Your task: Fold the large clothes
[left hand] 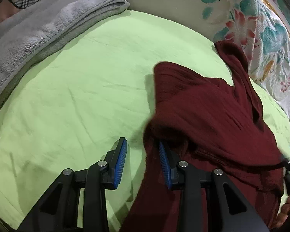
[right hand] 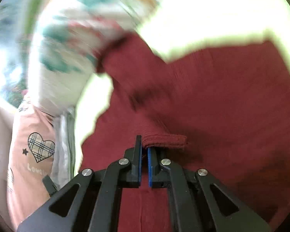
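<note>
The dark red crinkled cotton garment (left hand: 212, 116) lies at 3 o'clock on the light green bedsheet (left hand: 77, 87). The right tool (right hand: 144, 154) pinches its hem; the left tool (left hand: 143, 154) gapes, fabric draped over one finger and likely to slip off and bunch

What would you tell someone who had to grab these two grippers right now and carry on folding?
Right gripper: shut on a hemmed edge of the maroon garment.
Left gripper: open, holding nothing; one finger sits under a draped fold of the garment, the other over bare green sheet.
Garment lies rumpled on the sheet, one part stretching toward the floral pillow. A folded grey towel lies at the sheet's far edge.
Done: no neat fold shows yet.
Left: probably grip with the left gripper, spread the garment, fold it.
</note>
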A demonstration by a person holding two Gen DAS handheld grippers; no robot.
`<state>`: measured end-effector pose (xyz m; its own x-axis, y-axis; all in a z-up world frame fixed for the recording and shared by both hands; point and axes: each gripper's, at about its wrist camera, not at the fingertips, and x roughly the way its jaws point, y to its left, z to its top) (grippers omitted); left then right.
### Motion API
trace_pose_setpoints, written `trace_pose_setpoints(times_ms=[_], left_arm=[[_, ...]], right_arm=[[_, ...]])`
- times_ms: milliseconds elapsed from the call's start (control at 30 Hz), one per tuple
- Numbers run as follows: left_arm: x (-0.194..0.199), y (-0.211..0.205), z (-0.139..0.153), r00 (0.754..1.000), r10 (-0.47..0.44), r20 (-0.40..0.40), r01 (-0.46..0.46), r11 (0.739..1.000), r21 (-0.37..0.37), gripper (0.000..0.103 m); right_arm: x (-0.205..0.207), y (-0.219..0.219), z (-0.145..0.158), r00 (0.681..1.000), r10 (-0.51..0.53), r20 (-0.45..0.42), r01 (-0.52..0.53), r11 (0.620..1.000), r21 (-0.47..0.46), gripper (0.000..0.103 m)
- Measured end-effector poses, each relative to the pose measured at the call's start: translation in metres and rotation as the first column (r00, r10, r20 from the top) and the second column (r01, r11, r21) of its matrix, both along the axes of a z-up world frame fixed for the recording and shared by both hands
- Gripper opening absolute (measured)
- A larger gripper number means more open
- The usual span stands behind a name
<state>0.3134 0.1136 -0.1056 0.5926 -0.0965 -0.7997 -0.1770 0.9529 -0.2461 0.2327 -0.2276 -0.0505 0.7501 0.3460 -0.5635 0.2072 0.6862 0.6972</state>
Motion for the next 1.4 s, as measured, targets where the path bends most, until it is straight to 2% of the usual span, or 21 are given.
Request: trace_pose_setpoints(times_ms=[67,133,167,233,333,400,467,533,567,600,700,767,867,933,967,1000,1067,1133,1233,1400], left_arm=[[-0.001,0.004,-0.001,1.0,0.01,0.002,-0.01,1.0,-0.012,0.037],[-0.002,0.004,-0.001,1.0,0.014,0.005,-0.014,1.0,-0.012,0.037],[-0.002,0.002,0.0,1.0,0.016,0.009,-0.016,1.0,0.001,0.037],[-0.003,0.0,0.0,1.0,0.023,0.016,-0.023,1.0,0.018,0.037],[-0.006,0.008,0.0,0.999,0.049,0.018,-0.049,0.999,-0.012,0.037],[-0.009,0.012,0.0,0.999,0.039,0.017,-0.039,0.999,-0.027,0.037],[-0.013,0.012,0.002,1.0,0.013,0.013,-0.013,1.0,-0.008,0.038],[-0.018,0.013,0.006,1.0,0.02,0.014,-0.02,0.998,0.054,0.035],[-0.022,0.016,0.008,1.0,0.031,0.006,-0.031,0.996,0.086,0.035],[-0.026,0.022,0.008,0.999,0.036,0.004,-0.036,0.996,0.084,0.035],[-0.034,0.041,0.012,0.997,0.072,-0.006,-0.073,0.997,-0.019,0.035],[-0.034,0.041,0.019,0.998,0.063,0.01,-0.062,0.995,-0.076,0.035],[-0.028,0.021,0.032,0.999,0.01,0.031,-0.009,0.998,-0.058,0.037],[-0.023,0.007,0.04,0.999,-0.027,0.034,0.029,0.999,-0.046,0.039],[-0.021,0.002,0.042,0.998,-0.045,0.036,0.046,0.998,-0.045,0.039],[-0.018,-0.005,0.046,0.997,-0.063,0.04,0.065,0.997,-0.043,0.039],[-0.012,-0.02,0.052,0.995,-0.089,0.048,0.091,0.995,-0.036,0.043],[-0.006,-0.034,0.058,0.992,-0.113,0.051,0.115,0.993,-0.037,0.043],[0.01,-0.059,0.064,0.988,-0.149,0.046,0.151,0.988,-0.036,0.045],[0.039,-0.088,0.073,0.982,-0.183,0.048,0.185,0.982,-0.026,0.051]], right_arm=[[-0.026,-0.009,0.03,0.992,-0.057,0.11,0.066,0.994,-0.083,0.005],[-0.039,-0.016,0.035,0.989,-0.083,0.125,0.098,0.988,-0.119,0.005],[-0.04,-0.018,0.032,0.992,-0.073,0.105,0.086,0.989,-0.122,0.005],[-0.036,-0.022,0.012,0.999,-0.038,0.002,0.038,0.993,-0.114,0.005],[-0.034,-0.023,-0.012,0.992,-0.001,-0.125,-0.013,0.994,-0.105,0.007],[-0.042,-0.026,-0.019,0.985,-0.037,-0.167,0.018,0.993,-0.115,0.01],[-0.056,-0.034,-0.013,0.983,-0.096,-0.159,0.074,0.988,-0.137,0.012],[-0.069,-0.039,0.002,0.981,-0.152,-0.118,0.127,0.973,-0.194,0.013],[-0.074,-0.04,0.01,0.983,-0.161,-0.093,0.138,0.967,-0.212,0.013],[-0.073,-0.039,0.015,0.986,-0.15,-0.076,0.13,0.968,-0.214,0.013],[-0.055,-0.028,0.023,0.997,-0.049,-0.061,0.036,0.98,-0.195,0.016],[-0.04,-0.018,0.018,0.997,0.032,-0.072,-0.043,0.985,-0.169,0.024],[-0.022,-0.011,0.0,0.985,0.101,-0.139,-0.123,0.98,-0.158,0.042],[-0.019,-0.02,-0.016,0.972,0.056,-0.228,-0.1,0.978,-0.184,0.039],[-0.023,-0.028,-0.017,0.976,0.049,-0.212,-0.079,0.987,-0.138,0.039],[-0.024,-0.03,-0.014,0.977,0.039,-0.209,-0.068,0.988,-0.136,0.039],[-0.024,-0.032,0.004,0.984,0.012,-0.177,-0.048,0.978,-0.204,0.04],[-0.019,-0.033,0.018,0.991,0.026,-0.13,-0.054,0.975,-0.216,0.04],[0.003,-0.031,0.032,0.993,0.069,-0.1,-0.089,0.971,-0.223,0.04],[0.064,-0.007,0.048,0.983,0.17,-0.064,-0.181,0.947,-0.265,0.041]])
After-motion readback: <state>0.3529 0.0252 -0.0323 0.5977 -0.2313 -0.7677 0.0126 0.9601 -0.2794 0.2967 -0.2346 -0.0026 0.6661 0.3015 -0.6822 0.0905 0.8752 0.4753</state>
